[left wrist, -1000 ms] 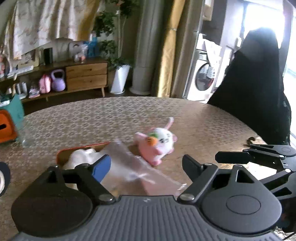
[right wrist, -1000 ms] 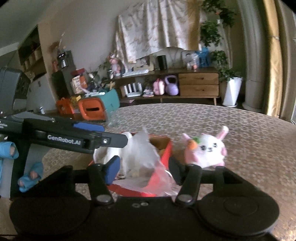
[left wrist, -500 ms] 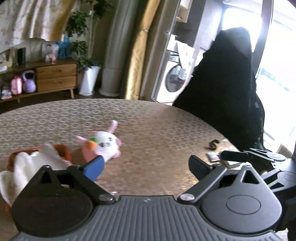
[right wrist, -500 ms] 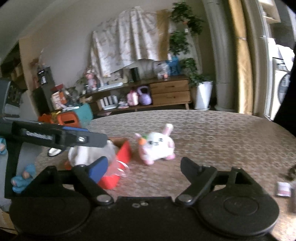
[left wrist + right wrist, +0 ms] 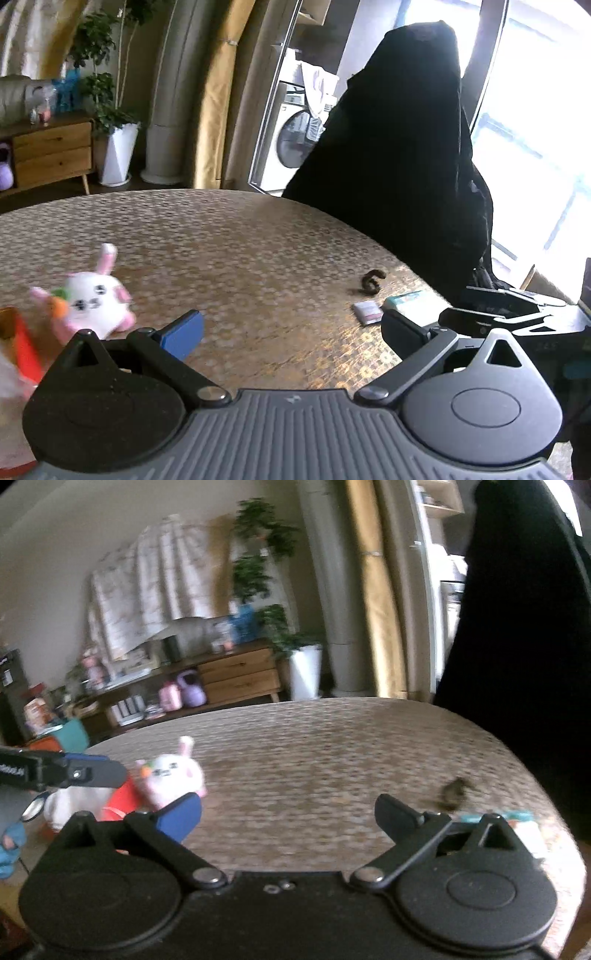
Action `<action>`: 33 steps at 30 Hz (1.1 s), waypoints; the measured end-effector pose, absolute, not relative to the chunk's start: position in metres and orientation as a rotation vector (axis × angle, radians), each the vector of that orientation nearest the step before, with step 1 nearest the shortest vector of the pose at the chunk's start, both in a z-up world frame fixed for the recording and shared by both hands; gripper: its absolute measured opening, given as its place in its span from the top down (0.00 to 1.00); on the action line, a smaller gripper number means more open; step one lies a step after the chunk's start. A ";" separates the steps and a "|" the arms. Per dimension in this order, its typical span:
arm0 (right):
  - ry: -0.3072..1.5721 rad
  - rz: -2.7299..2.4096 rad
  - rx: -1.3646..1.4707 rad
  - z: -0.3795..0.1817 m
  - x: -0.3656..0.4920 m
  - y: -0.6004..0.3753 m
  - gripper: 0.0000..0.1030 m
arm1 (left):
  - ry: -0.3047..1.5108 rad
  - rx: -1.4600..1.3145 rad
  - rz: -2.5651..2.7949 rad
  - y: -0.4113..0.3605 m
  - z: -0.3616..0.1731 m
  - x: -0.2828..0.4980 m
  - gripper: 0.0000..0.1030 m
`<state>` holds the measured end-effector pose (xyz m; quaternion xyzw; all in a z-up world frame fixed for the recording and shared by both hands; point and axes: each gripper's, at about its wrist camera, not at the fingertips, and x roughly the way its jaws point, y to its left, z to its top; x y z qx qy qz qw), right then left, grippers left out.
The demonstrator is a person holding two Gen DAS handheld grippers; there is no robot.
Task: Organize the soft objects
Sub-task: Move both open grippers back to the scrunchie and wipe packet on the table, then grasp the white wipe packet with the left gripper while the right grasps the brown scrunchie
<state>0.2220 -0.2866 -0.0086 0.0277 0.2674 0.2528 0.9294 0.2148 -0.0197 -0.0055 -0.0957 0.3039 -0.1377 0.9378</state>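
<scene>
Both grippers swing away from the orange bin (image 5: 22, 350), which a second ago filled the middle of each wrist view and now sits cut off at the lower left edge of the frames. The left gripper (image 5: 291, 326) hangs over bare table (image 5: 258, 236) with its jaws spread wide and nothing between them; the right gripper (image 5: 288, 810) is likewise spread and empty. The pink-and-white plush rabbit (image 5: 90, 295) lies on the table just beside the bin, at left of centre in both views, not yet put away. A white soft item (image 5: 79, 801) shows in the bin. A dark hair tie (image 5: 373, 282) and small packets (image 5: 367, 312) now come into view at right, perhaps next for collection
</scene>
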 end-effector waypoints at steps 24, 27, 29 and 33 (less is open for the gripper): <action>0.735 0.250 0.075 -0.077 0.370 -0.378 0.04 | 0.695 -0.043 -0.231 -0.167 -0.101 0.345 0.00; 0.754 0.233 0.099 -0.087 0.385 -0.381 0.05 | 0.719 -0.031 -0.234 -0.185 -0.116 0.358 0.00; 0.770 0.221 0.107 -0.093 0.395 -0.382 0.06 | 0.736 -0.030 -0.240 -0.196 -0.124 0.365 0.00; 0.814 0.206 0.083 -0.103 0.415 -0.377 0.06 | 0.762 -0.020 -0.242 -0.213 -0.139 0.379 0.00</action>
